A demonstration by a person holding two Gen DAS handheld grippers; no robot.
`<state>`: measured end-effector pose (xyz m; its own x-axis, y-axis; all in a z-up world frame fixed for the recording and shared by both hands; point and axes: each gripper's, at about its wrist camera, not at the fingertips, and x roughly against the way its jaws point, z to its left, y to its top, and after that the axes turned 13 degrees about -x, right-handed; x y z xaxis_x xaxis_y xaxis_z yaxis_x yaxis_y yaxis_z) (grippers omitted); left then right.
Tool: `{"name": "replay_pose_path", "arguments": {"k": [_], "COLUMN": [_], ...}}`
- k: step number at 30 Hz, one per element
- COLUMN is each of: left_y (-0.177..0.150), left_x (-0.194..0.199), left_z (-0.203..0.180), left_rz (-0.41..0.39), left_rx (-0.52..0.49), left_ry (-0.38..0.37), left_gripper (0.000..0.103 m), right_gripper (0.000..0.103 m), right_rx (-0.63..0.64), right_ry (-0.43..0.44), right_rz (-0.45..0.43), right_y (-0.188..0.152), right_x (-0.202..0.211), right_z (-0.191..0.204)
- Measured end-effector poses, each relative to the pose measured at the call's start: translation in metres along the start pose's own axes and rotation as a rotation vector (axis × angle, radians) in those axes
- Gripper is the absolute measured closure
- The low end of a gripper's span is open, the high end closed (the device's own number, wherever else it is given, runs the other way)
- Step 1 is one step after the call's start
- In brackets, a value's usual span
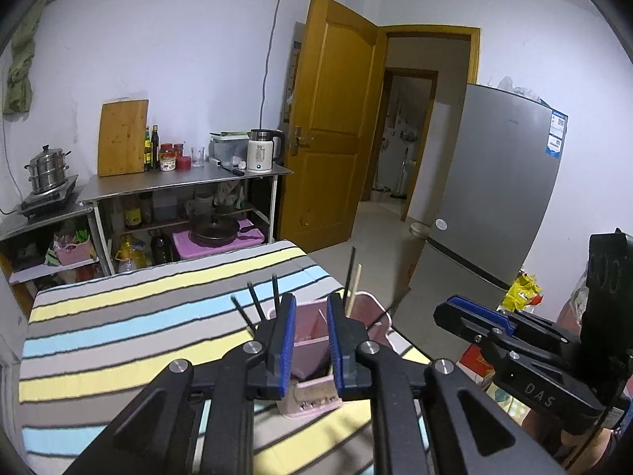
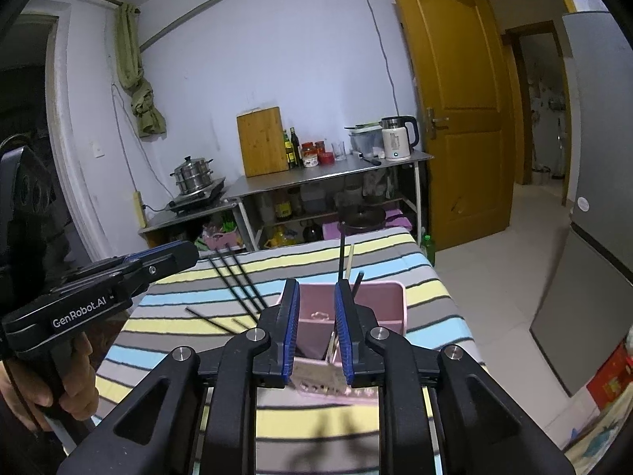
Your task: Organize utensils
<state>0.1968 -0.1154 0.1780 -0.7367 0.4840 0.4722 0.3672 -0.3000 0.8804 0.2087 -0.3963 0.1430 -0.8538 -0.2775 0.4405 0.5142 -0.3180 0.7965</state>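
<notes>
Beside pink holder (image 2: 389, 303): three black chopsticks (image 2: 237, 277).

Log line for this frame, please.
task: organize utensils | left gripper: open, empty | right gripper: open, empty | pink holder: some chopsticks inside | black chopsticks: on striped table

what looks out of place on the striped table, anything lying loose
Yes: several black chopsticks lie loose on the striped tablecloth, left of the pink utensil holder, pointing different ways. A few more stand upright inside the holder. Nothing looks spilled or broken.
</notes>
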Motion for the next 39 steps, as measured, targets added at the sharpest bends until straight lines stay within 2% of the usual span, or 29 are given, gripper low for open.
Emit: {"name": "replay_pose_path", "arguments": {"k": [11,20,29,39], "left_y": [-0.055,-0.112,-0.158,-0.180], "left_x": [0.047,0.075,0.086,0.084], "left_z": [-0.022,-0.041,-0.064,-0.075], "left_rz": [-0.009,-0.013,-0.010,0.007], "left_rx": [0.023,0.021,-0.017,-0.012], "left_ry": [0.029,0.074,0.096,0.079], "left_gripper": [0.087,0.087,0.087,0.087], "right_gripper": [0.084,0.083,0.083,0.083], "right_rx": [0.048,0.046,0.053,0.054], "right_ry": [0.008,0.008,-0.016,-0.051], "right_rz": [-0.017,-0.010,0.019,0.020], "right_y": [-0.035,-0.079,-0.126,-0.153], "right_x": [0.037,0.053,0.061,0.072], "right_z": [0.020,0.021,0.014,0.004]}}
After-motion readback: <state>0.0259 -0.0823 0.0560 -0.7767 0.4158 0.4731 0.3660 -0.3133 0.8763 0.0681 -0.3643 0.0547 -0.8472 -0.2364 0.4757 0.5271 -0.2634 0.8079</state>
